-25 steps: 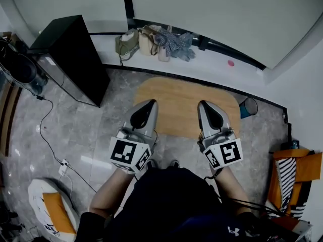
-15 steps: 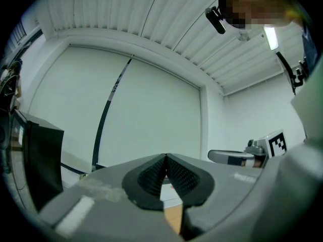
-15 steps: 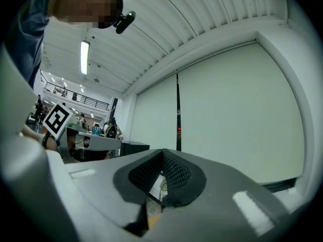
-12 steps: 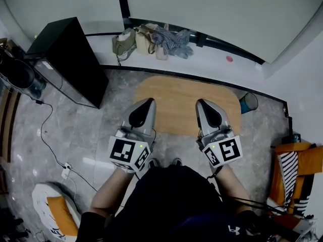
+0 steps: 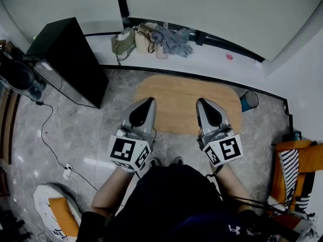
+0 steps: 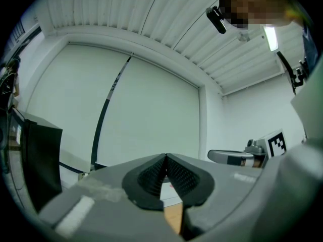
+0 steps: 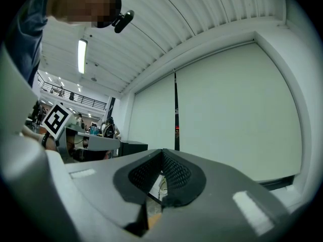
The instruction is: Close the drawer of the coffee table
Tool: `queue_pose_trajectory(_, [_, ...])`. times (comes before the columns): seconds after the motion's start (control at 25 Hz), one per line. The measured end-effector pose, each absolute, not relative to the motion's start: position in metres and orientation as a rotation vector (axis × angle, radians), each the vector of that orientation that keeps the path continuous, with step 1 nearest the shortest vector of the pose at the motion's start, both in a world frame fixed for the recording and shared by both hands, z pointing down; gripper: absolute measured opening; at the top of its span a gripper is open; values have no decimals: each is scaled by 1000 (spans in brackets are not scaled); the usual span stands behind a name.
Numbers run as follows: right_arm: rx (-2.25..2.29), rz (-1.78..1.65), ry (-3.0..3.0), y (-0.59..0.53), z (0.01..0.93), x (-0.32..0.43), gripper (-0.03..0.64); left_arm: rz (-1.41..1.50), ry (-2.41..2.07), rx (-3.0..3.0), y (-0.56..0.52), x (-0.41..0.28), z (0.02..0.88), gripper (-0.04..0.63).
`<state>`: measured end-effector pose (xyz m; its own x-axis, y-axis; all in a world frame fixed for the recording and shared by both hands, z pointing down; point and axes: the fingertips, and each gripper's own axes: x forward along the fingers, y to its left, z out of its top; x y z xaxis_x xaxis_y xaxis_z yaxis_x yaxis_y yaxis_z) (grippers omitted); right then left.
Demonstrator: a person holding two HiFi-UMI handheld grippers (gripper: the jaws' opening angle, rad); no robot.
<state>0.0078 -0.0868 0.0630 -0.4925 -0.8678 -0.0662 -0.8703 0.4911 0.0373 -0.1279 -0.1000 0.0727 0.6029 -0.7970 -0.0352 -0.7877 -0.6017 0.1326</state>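
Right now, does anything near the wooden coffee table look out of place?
Nothing spilled or damaged. Only a thin black cable trails loose across the grey floor at left, and cloth bags lie heaped on the white ledge.

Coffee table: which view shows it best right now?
Head view: the whole wooden coffee table from above, left gripper and right gripper over its near edge. Each gripper view shows only a wood sliver below its jaws.

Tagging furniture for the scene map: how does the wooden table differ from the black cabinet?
The table is light wood with rounded corners; the cabinet is black and square-edged. The table sits straight ahead of the person; the cabinet stands off to the left. The table looks low, the cabinet taller. Both stand on the grey stone floor.
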Motion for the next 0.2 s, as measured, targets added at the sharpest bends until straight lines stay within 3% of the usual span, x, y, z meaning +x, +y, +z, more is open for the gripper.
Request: queue_pose_trajectory(0.2, [-1566,95,2682,-87,66,5,2,-137,-1349,2705,-101,-131,77,2])
